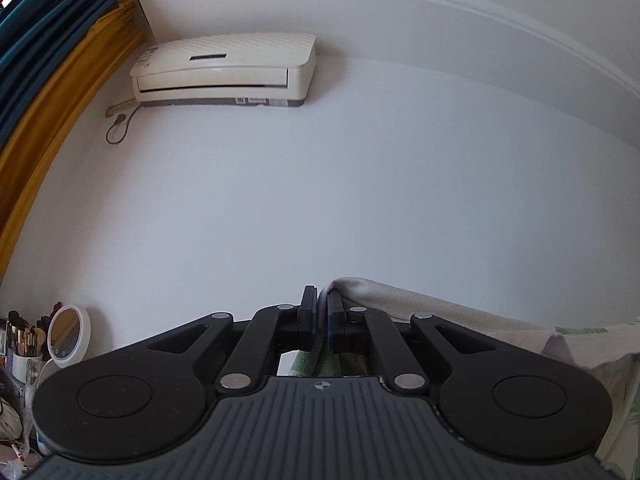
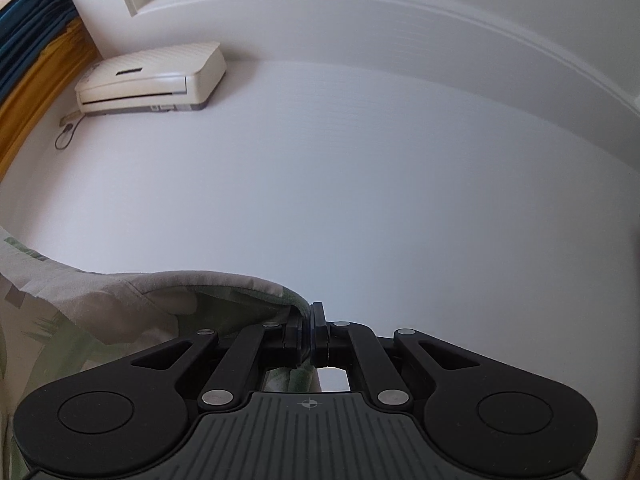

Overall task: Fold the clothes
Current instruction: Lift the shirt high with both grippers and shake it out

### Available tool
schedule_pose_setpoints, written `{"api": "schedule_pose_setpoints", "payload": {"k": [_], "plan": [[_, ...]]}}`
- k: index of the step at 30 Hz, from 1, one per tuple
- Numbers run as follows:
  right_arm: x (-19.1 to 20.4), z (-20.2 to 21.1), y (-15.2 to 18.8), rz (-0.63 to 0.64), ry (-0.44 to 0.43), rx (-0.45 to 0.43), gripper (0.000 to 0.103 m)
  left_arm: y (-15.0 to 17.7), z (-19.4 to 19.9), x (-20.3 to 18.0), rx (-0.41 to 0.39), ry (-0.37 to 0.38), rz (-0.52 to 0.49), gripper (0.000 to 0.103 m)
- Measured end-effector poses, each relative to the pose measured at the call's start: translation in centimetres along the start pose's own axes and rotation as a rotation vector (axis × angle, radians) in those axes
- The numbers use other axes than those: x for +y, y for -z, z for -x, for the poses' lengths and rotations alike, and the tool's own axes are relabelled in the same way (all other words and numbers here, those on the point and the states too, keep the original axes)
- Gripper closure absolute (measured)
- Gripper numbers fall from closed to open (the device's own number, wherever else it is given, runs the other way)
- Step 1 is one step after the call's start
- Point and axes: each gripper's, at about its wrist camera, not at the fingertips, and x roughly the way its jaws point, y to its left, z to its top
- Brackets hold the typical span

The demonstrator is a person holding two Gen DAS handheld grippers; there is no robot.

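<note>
Clearly the folding is at an early or middle step, as far as the views allow a judgement: both tongs are raised toward the white wall (image 1: pixel 360 180) with a pale, green-patterned garment (image 2: pixel 168 304) strung between them, and no folded pile or laying surface shows anywhere. The left gripper (image 1: pixel 319 312) has its jaws closed on one edge of the cloth, which runs off to the right and hangs below; the right gripper (image 2: pixel 313 328) is likewise clamped on the opposite edge, with the fabric sweeping away to the left. Judging from this, the garment is held up and spread in the air, and the actual creasing and laying down seem yet to come. Only the left wrist view shows a round mirror (image 1: pixel 69 330) and a cup of makeup brushes (image 1: pixel 27 340) at lower left. The right wrist view shows more of the printed cloth. Both catch the air conditioner (image 1: pixel 224 70) and the yellow and teal curtains (image 1: pixel 52 92).
</note>
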Motion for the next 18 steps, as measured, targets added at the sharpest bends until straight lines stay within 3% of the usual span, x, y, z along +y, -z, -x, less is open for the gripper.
{"api": "schedule_pose_setpoints", "payload": {"k": [6,11,14,18], "plan": [[-1.9,-10.9,8.0,0.028,0.002,0.093,0.101,6.7,-10.5,-3.9,0.076,-0.077,-0.099,0.098],[-4.1,-22.5,17.8,0.037,-0.001,0.259,0.101,16.5,-22.4,-7.4,0.216,-0.162,-0.169,0.098],[-4.7,-28.2,25.5,0.022,-0.030,0.410,0.101,24.3,-28.4,-8.6,0.378,-0.218,-0.186,0.098],[-3.4,-33.2,37.0,0.040,-0.087,0.639,0.101,36.2,-33.4,-10.0,0.666,-0.251,-0.261,0.097]]}}
